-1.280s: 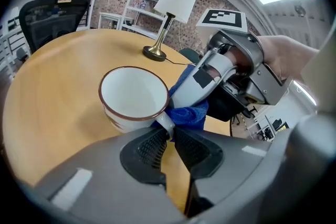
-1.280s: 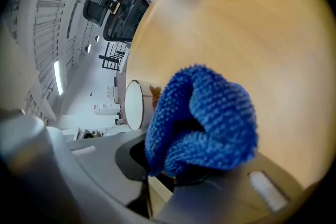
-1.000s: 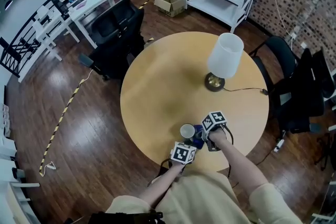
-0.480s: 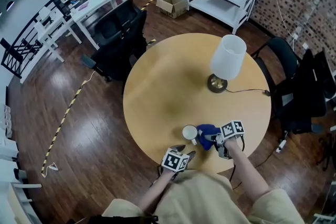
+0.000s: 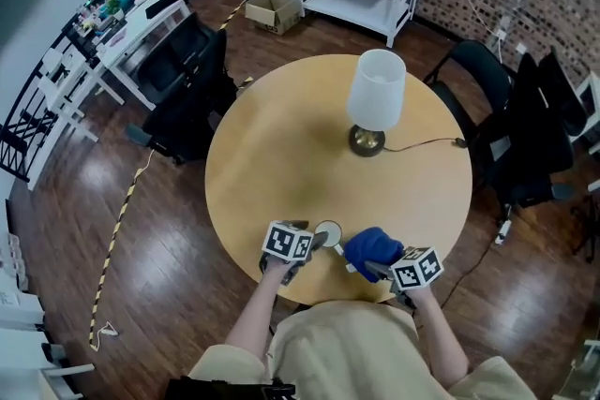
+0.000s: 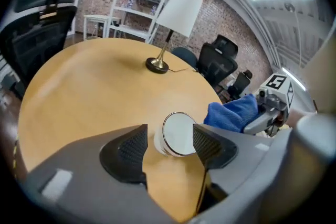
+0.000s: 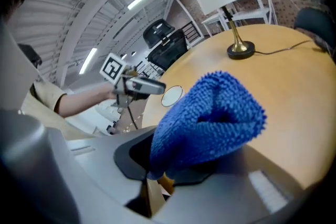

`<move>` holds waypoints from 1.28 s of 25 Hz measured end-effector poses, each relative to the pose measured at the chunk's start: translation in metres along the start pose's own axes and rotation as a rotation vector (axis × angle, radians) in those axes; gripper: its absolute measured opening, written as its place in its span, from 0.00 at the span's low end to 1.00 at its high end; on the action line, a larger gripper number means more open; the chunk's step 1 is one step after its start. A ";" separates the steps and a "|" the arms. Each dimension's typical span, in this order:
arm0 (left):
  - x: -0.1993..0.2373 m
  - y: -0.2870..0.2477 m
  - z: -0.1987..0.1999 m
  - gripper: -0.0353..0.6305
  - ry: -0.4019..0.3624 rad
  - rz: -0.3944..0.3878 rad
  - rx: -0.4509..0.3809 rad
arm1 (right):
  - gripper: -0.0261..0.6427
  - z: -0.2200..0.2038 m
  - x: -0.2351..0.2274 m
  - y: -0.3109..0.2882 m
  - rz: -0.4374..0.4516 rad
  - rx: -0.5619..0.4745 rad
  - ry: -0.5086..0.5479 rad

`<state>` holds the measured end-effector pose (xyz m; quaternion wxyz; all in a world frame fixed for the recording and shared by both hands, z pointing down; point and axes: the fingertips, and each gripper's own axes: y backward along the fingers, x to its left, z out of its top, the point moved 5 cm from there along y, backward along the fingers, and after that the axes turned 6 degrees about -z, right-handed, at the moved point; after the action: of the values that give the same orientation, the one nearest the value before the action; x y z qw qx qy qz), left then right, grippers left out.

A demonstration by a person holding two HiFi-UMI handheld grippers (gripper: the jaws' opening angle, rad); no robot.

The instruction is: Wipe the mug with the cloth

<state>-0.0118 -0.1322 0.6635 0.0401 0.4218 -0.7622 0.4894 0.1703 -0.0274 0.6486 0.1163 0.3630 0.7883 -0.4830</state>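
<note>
Left gripper (image 5: 314,244) fingers (image 6: 128,152) just opened, mug (image 6: 178,134) loose between | right gripper (image 7: 165,165) raised, fingers clamped on cloth (image 7: 210,118)

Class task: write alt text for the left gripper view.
The left tongs, jaws just opening, frame a white mug between their tips without gripping it, on a round wooden table. At right, the right tongs hold a blue cloth; a lamp stands beyond.

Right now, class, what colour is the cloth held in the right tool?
Blue. The cloth shows best in the right gripper view.
</note>
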 end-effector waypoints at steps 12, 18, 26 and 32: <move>0.017 -0.041 0.008 0.11 -0.065 0.137 0.181 | 0.13 -0.005 0.042 -0.037 0.043 0.124 0.044; 0.015 -0.041 0.005 0.10 -0.095 0.187 0.198 | 0.13 0.029 0.037 -0.074 -0.090 0.170 0.068; 0.007 -0.045 0.007 0.11 -0.119 0.135 0.207 | 0.13 0.018 0.031 -0.089 -0.089 0.264 0.080; 0.009 -0.046 0.006 0.11 -0.146 0.161 0.217 | 0.13 -0.010 0.000 -0.098 -0.130 0.325 0.006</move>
<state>0.0158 -0.1497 0.6974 -0.1009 0.3956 -0.7372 0.5384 0.1051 -0.0454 0.7205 0.0222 0.3269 0.7218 -0.6096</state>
